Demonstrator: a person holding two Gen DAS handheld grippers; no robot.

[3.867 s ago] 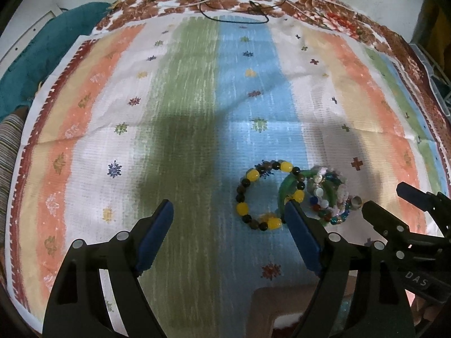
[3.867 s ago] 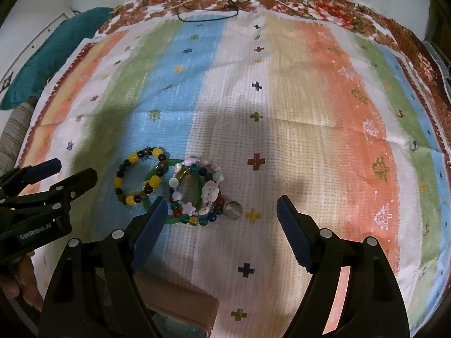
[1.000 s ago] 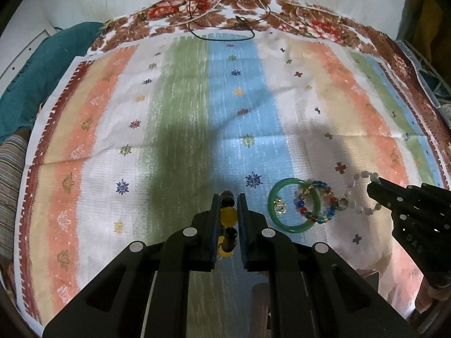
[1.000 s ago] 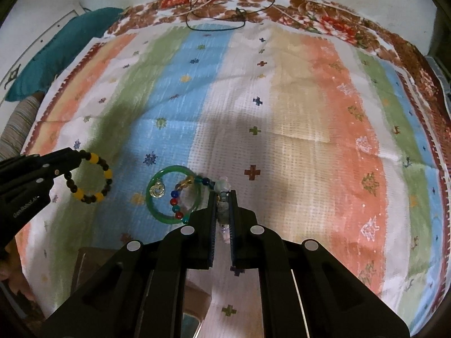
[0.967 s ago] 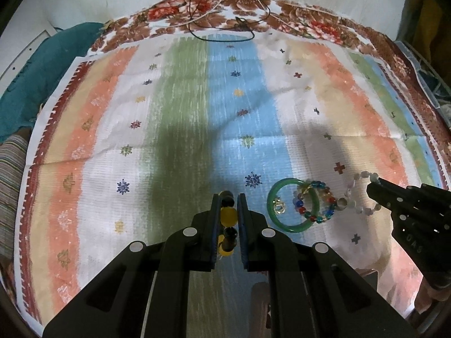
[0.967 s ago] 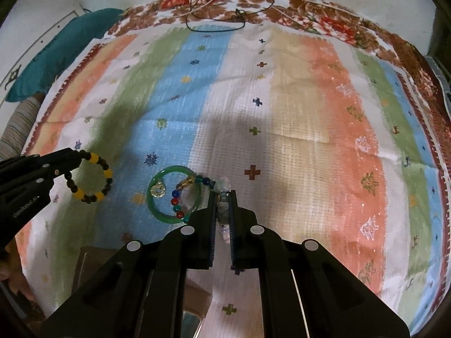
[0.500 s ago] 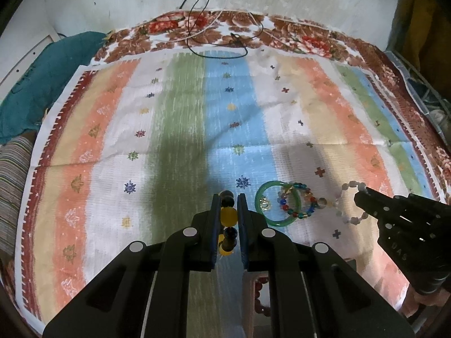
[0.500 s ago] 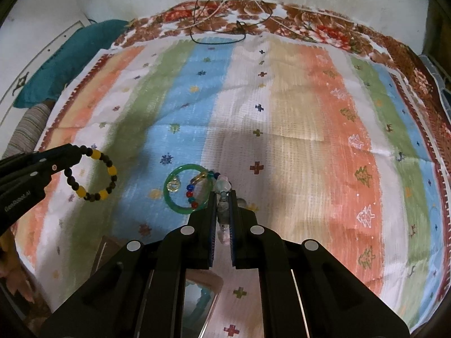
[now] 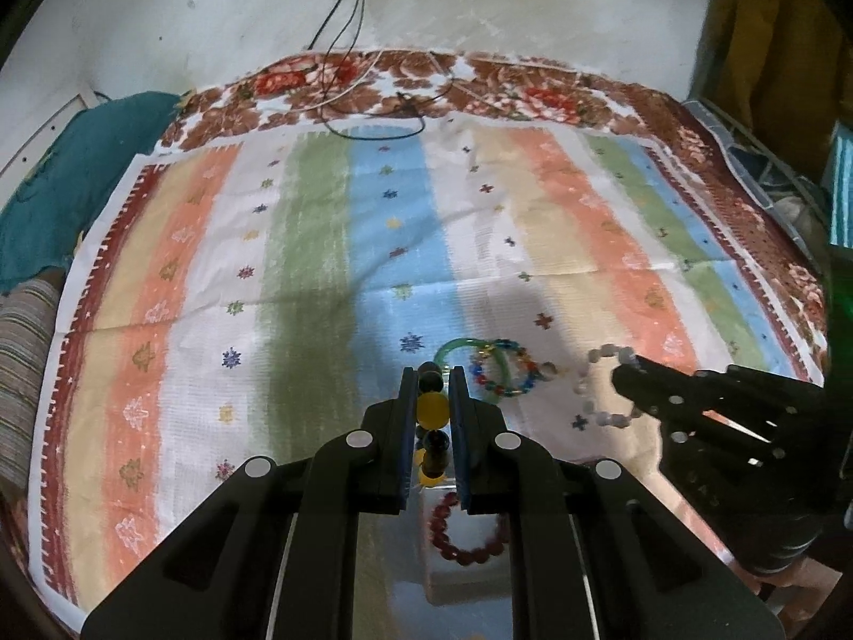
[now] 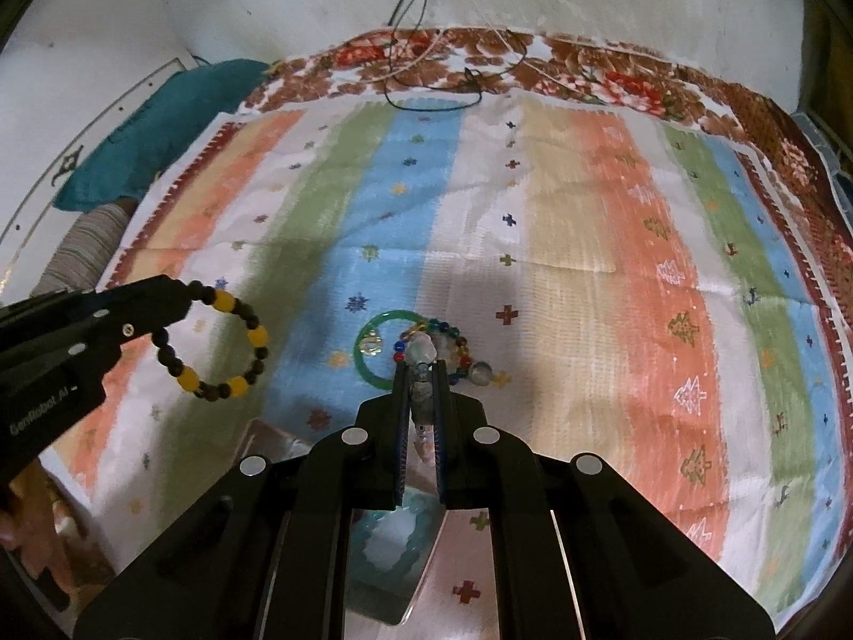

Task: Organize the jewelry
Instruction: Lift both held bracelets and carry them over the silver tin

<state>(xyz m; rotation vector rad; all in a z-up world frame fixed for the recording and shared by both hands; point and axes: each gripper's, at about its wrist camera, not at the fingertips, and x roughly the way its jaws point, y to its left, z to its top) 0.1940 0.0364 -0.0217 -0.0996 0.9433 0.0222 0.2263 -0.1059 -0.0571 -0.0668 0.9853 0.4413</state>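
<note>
Right wrist view: left tongs [image 10: 176,309] are clamped on the yellow-and-dark bead bracelet [image 10: 234,352], lifted off the striped cloth [image 10: 613,266]; the green bangle [image 10: 373,368] and multicoloured bracelet [image 10: 453,346] lie mid-cloth; right tongs [image 10: 421,373] grip the pale bead bracelet [image 10: 422,349]. Next, likely lowering both into the clear box [image 10: 394,549] below (holding a red bracelet [image 9: 469,533]); nothing blocks.

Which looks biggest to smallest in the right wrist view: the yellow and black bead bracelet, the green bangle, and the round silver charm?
1. yellow and black bead bracelet, though it hangs lifted, nearer the camera
2. green bangle
3. round silver charm
</note>
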